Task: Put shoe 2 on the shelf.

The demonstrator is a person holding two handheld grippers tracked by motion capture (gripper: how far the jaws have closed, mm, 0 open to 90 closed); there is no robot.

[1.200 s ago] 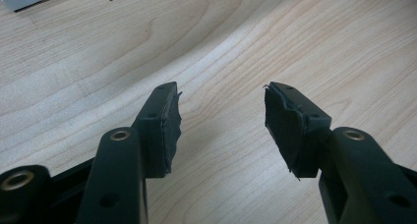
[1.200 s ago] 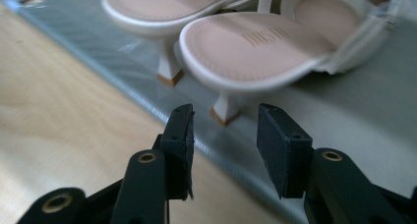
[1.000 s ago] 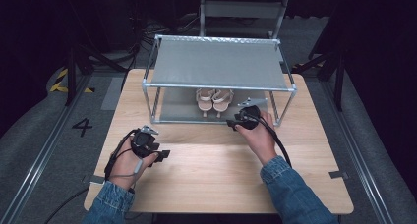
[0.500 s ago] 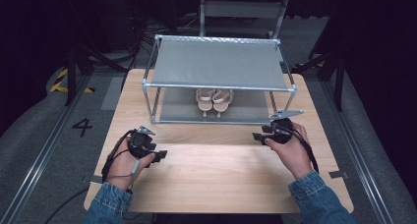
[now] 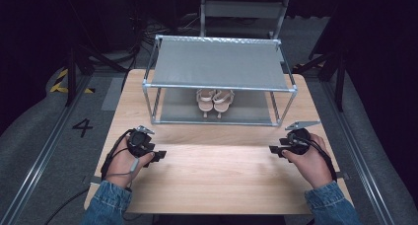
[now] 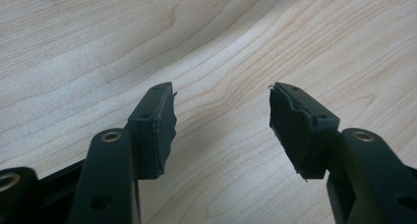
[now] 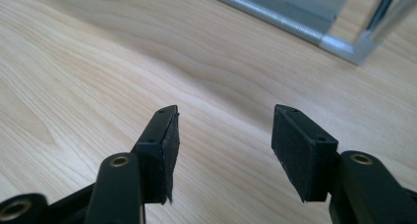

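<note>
The pair of sandals stands side by side on the lower shelf of the metal rack, about midway along it and close to its near edge, toes toward the person. The two sandals touch or nearly touch each other; they are pale, beige or pinkish, with open straps. The rack's grey upper shelf covers their far part in the high view. The rack stands on the far half of the wooden table.

The right gripper lies near the right edge of the table, just in front of the rack's near right leg, held in the right hand and pointing left across the table. Its jaws have just been opening and stand wide apart with nothing between them. In the right gripper view bare wood lies between the black pads, and the rack's near right corner shows at the upper right.

The left gripper sits near the left side of the table, in front of the rack's near left leg, held in the left hand and pointing right. Its jaws have also just been opening and are apart, empty; the left gripper view shows plain table between the worn pads.

Both grippers are well apart from the sandals and from each other.
</note>
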